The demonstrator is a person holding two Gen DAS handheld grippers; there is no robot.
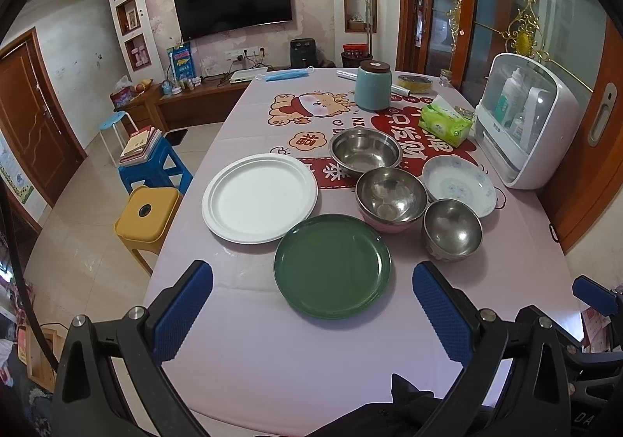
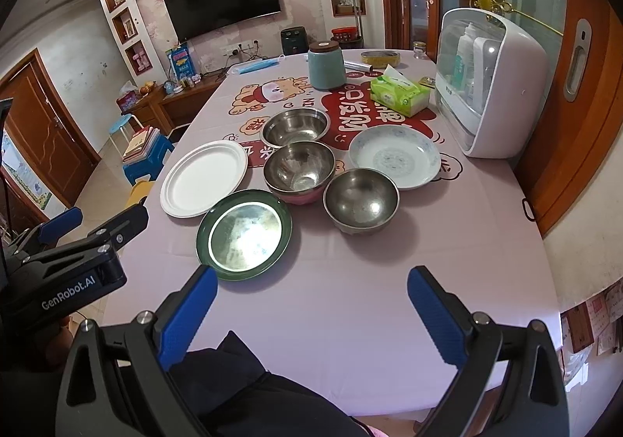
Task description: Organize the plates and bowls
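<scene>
A dark green plate (image 1: 332, 265) (image 2: 244, 234) lies nearest me on the pink tablecloth. Behind it to the left lies a white plate (image 1: 260, 197) (image 2: 204, 178). Three steel bowls stand apart: a wide one at the back (image 1: 365, 151) (image 2: 294, 127), a pink-based one in the middle (image 1: 391, 199) (image 2: 299, 171), a small one on the right (image 1: 452, 229) (image 2: 361, 200). A blue-patterned white dish (image 1: 459, 185) (image 2: 394, 157) sits behind the small bowl. My left gripper (image 1: 313, 300) is open and empty, short of the green plate. My right gripper (image 2: 312, 314) is open and empty over bare cloth.
A white dish cabinet (image 1: 525, 121) (image 2: 488, 83) stands at the table's right edge, with a green tissue pack (image 1: 446, 123) (image 2: 399, 94) and a teal jar (image 1: 372, 85) (image 2: 326, 64) behind the bowls. Stools (image 1: 148, 221) stand left of the table. The left gripper's body (image 2: 70, 265) shows at left.
</scene>
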